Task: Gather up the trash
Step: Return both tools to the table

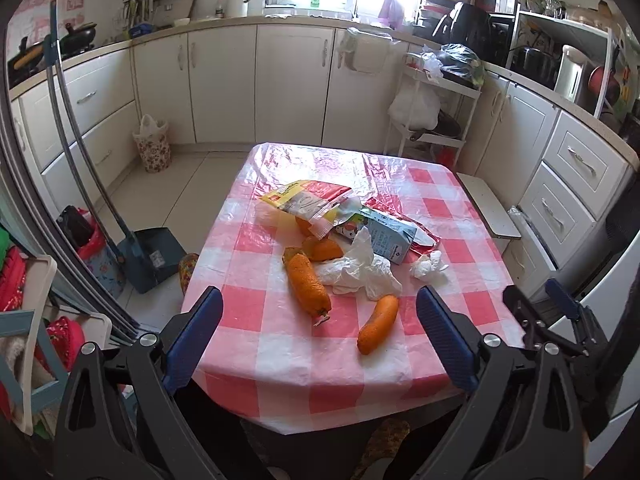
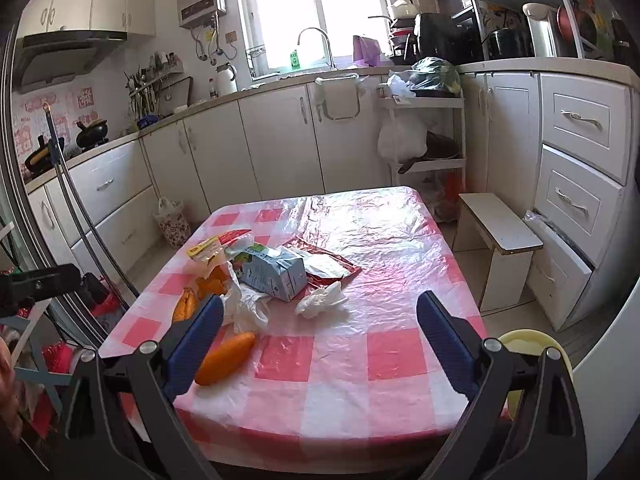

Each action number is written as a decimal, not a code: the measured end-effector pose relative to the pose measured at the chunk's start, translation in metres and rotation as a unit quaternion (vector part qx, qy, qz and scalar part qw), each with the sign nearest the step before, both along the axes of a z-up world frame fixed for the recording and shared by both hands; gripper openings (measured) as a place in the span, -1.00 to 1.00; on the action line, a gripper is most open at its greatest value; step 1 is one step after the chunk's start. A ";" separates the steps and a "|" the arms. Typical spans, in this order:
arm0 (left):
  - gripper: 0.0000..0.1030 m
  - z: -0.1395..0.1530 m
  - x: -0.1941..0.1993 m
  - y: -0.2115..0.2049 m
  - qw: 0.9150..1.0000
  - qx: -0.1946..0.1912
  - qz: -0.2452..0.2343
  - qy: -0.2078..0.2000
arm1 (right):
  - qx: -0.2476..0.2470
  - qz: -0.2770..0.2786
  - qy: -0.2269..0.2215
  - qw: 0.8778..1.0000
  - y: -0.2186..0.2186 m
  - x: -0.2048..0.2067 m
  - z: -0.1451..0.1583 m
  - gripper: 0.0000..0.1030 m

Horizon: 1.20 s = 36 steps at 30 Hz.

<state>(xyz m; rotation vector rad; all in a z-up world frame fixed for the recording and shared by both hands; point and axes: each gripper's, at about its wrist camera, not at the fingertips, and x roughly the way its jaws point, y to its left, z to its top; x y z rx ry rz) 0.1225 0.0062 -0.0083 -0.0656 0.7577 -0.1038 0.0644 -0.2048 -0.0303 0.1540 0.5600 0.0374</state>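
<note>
Left gripper [image 1: 320, 332]: both blue-padded fingers [image 1: 192, 340] were spread wide apart, nothing between them, pointing toward 12 o'clock. Right gripper [image 2: 320, 336]: its fingers [image 2: 446, 344] were likewise spread wide and held nothing, aimed toward 12 o'clock. In the left wrist view, the right gripper's black frame appeared at 4 o'clock, level with the left.

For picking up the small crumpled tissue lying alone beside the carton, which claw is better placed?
Probably the right claw: in its view the crumpled tissue lies almost centred ahead of the open jaws. In the left claw's view, the tissue sits to the right, with orange peel nearer.
</note>
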 end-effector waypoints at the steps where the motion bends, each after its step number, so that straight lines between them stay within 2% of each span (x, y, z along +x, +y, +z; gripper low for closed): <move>1: 0.82 0.001 -0.003 0.001 1.000 -0.001 -0.001 -0.003 | -0.002 0.000 0.004 1.000 0.001 0.001 -0.002 0.81; 11: 0.82 0.007 -0.013 0.016 1.000 -0.009 0.002 -0.012 | -0.023 0.009 0.012 1.000 0.014 0.000 -0.007 0.83; 14: 0.82 0.004 -0.012 0.035 0.999 0.009 0.025 -0.018 | -0.021 0.009 0.012 1.000 0.014 0.000 -0.008 0.84; 16: 0.82 -0.006 -0.008 0.054 0.999 0.015 0.051 -0.004 | -0.019 0.008 0.012 1.000 0.013 0.000 -0.007 0.84; 20: 0.82 -0.026 -0.008 0.090 0.996 -0.007 0.091 0.025 | -0.016 0.010 0.016 1.000 0.013 0.001 -0.007 0.84; 23: 0.82 -0.032 -0.008 0.100 0.995 -0.003 0.099 0.030 | -0.013 0.016 0.017 1.000 0.013 0.002 -0.008 0.84; 27: 0.82 -0.041 -0.002 0.099 0.995 0.006 0.091 0.042 | -0.001 0.031 0.022 0.999 0.014 0.003 -0.009 0.84; 30: 0.82 -0.057 0.010 0.093 0.994 -0.006 0.082 0.065 | -0.001 0.041 0.030 0.999 0.017 0.005 -0.012 0.84; 33: 0.82 -0.075 0.029 0.074 0.994 -0.018 0.065 0.088 | 0.001 0.049 0.036 0.998 0.020 0.006 -0.015 0.84; 36: 0.81 -0.085 0.051 0.048 0.994 0.000 0.054 0.095 | 0.005 0.053 0.043 0.998 0.021 0.008 -0.018 0.84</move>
